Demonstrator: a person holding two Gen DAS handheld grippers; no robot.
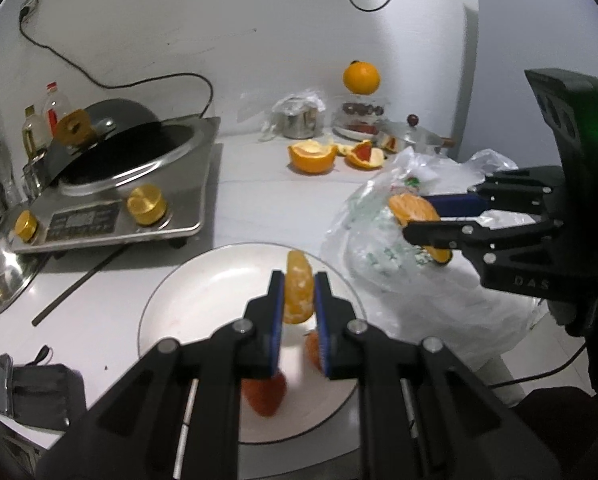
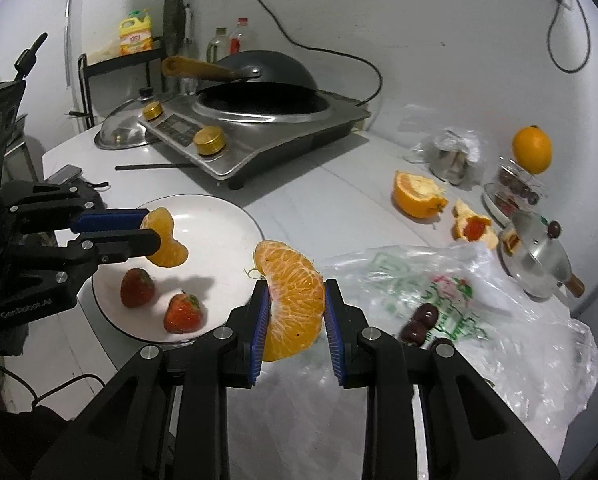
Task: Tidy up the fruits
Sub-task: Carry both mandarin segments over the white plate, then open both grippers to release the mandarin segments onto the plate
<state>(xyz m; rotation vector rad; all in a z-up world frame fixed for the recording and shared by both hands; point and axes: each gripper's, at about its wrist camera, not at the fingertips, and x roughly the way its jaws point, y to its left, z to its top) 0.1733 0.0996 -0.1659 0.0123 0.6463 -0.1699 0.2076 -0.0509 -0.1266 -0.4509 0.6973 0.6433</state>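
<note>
Item: two peeled orange pieces, pith-veined, glossy. My left gripper (image 1: pixel 299 292) clamps the smaller piece (image 1: pixel 297 292) over the white plate (image 1: pixel 203 276); my right gripper (image 2: pixel 295 308) clamps the larger piece (image 2: pixel 295 296) above the plastic bag (image 2: pixel 479 300).

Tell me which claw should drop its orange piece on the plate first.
Left. The left claw already holds its orange piece over the white plate, beside the strawberries; the right claw's piece hangs past the rim, near the plastic bag.
</note>
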